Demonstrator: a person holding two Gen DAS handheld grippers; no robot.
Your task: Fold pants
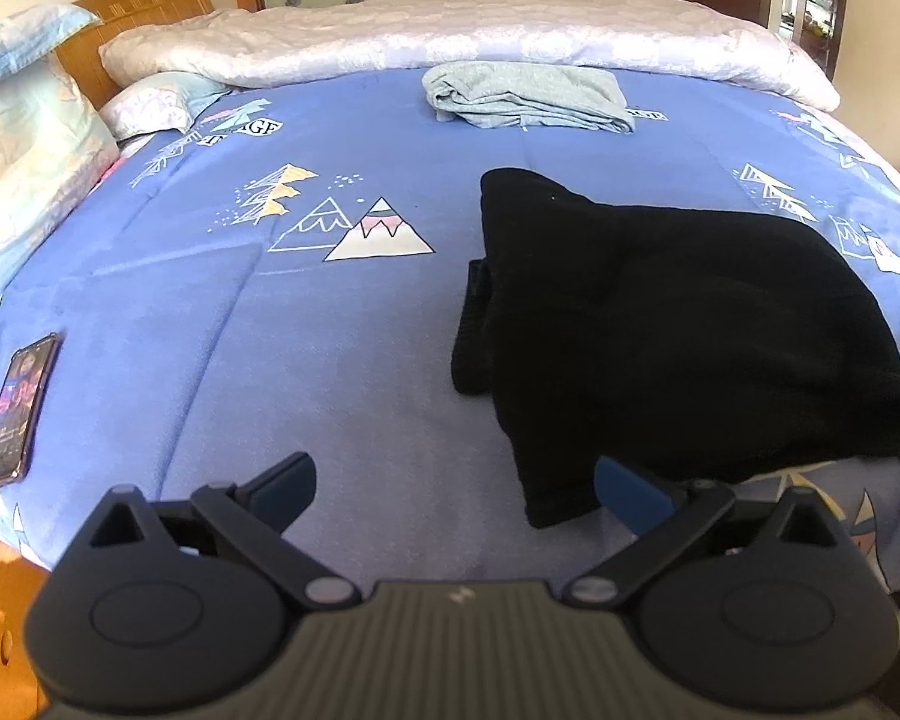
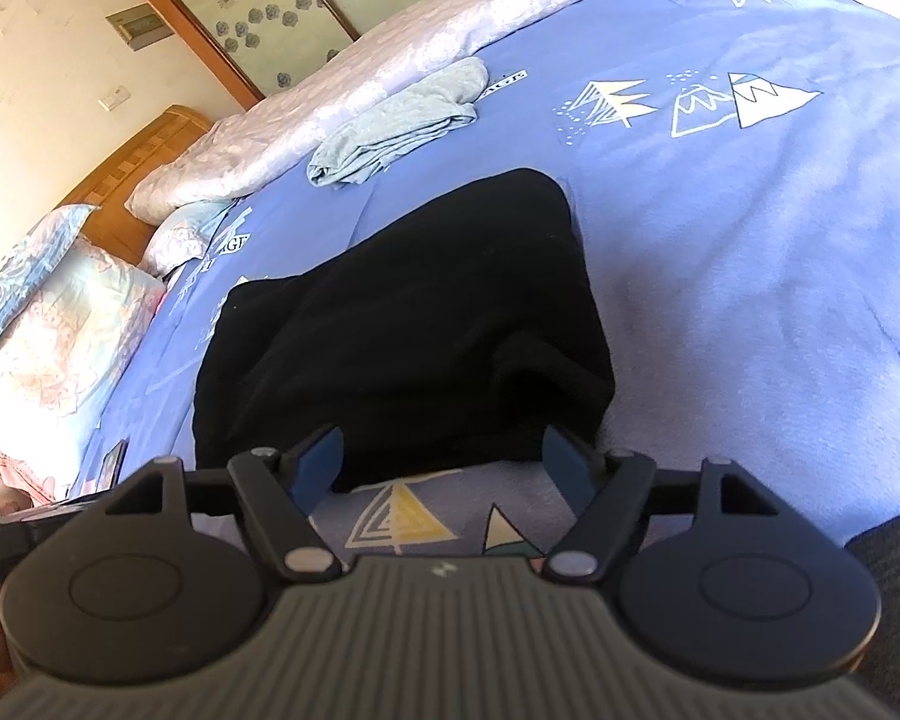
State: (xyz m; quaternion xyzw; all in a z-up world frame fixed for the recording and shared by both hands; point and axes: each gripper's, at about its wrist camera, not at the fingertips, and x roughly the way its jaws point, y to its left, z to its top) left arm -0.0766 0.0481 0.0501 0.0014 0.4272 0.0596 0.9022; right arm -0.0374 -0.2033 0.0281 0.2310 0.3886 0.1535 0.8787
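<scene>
So here's what I'm looking at from my end. The black pants are lying bunched in a loose, partly folded heap on the bed, over the blue sheet with the little mountain and tree prints. They sit toward the near edge of the mattress, on the right side of the left wrist view and dead centre in the right wrist view.

My left gripper has its jaws spread wide with nothing between them. It's hovering low over the sheet, and its right-hand finger is just beside the nearest corner of the pants; I honestly can't tell if it's touching the cloth.

My right gripper is spread apart too, holding nothing, with both blue pads right at the near hem of the pants.

Other stuff on the bed: a folded light grey garment farther back, well apart from the pants, a pale quilt rolled along the far side, pillows by the wooden headboard, and a phone lying near the left edge with its screen lit.
</scene>
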